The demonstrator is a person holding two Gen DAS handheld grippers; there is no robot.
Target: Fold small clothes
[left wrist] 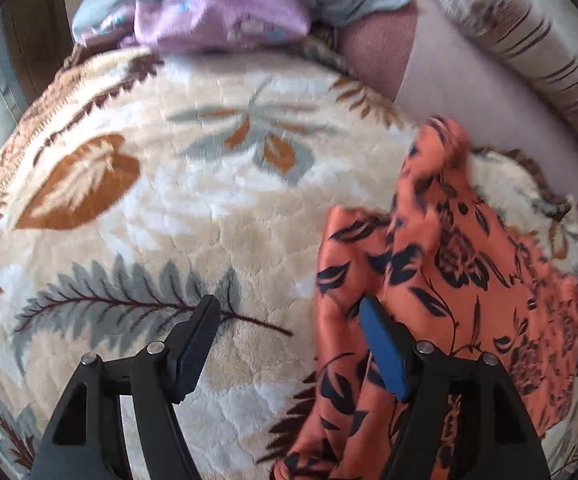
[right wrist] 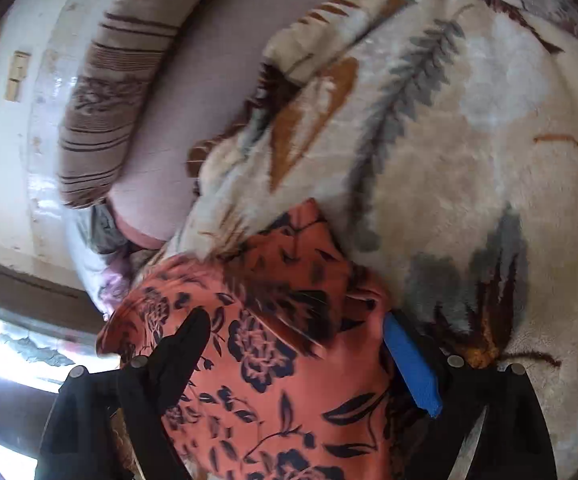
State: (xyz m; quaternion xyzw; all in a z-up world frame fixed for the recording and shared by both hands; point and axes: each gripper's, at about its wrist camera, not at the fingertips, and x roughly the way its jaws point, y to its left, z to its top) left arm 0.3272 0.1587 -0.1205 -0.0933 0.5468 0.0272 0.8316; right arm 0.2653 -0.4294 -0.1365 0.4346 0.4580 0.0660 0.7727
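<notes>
Folding has barely begun: the orange floral garment (left wrist: 461,264) lies rumpled at lower right on the leaf-patterned blanket (left wrist: 161,208); left gripper (left wrist: 289,332) and right gripper (right wrist: 293,344) both gape wide, clamping nothing.

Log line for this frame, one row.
left gripper open, beside orange floral garment | right gripper open, straddling garment | on leaf-print blanket | unfolded

A bed carries everything, covered by a cream plush blanket (left wrist: 193,216) printed with grey and rust leaves. An orange floral garment (left wrist: 453,264) lies crumpled on it. A purple cloth (left wrist: 225,16) and striped pillow (right wrist: 105,92) rest at its edges.
</notes>
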